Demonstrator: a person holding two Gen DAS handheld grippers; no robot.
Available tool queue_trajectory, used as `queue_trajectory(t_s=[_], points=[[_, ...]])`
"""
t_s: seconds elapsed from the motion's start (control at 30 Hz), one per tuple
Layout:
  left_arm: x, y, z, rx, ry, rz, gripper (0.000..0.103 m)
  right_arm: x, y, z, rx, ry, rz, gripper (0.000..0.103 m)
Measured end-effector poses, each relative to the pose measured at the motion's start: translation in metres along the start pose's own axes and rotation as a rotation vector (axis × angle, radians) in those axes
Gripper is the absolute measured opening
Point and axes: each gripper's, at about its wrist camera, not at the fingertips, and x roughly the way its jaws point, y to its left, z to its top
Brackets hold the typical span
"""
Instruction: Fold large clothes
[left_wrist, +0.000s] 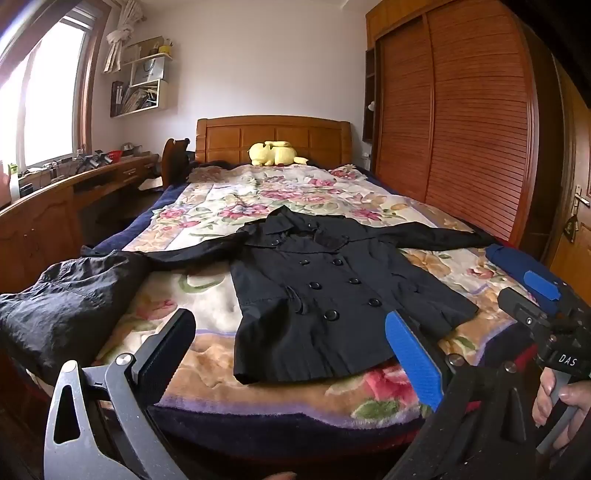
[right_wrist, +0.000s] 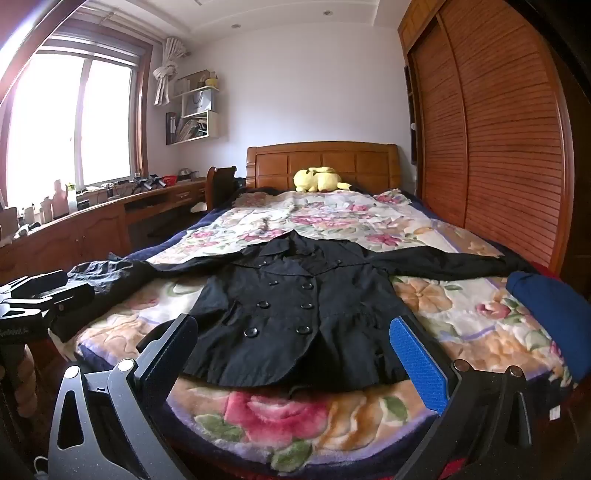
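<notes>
We see a bed (right_wrist: 258, 417) under a flowered blanket, and a black coat (right_wrist: 288, 314) lies flat on its near half, sleeves spread. Our left gripper (left_wrist: 291, 354) and right gripper (right_wrist: 295, 354) hover before it, jaws wide and empty.

Grey gripper (left_wrist: 291, 354) frames (blue, black fingers (left_wrist: 413, 354))

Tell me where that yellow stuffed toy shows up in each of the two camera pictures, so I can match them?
Left wrist view: the yellow stuffed toy lies at the far end of the bed, slightly left of the picture's centre, in the upper half.
Right wrist view: the same toy sits at about the centre, again in the upper half.
Shared landmark: the wooden headboard right behind the toy in both views.
</notes>
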Motion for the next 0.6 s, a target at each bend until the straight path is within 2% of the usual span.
queue_trajectory(t_s=[0.6], points=[[-0.0003,-0.002,-0.0021,0.0,0.007,0.001,0.103,0.0002,-0.0003,0.0003,0.009,0.005,-0.004,0.103]])
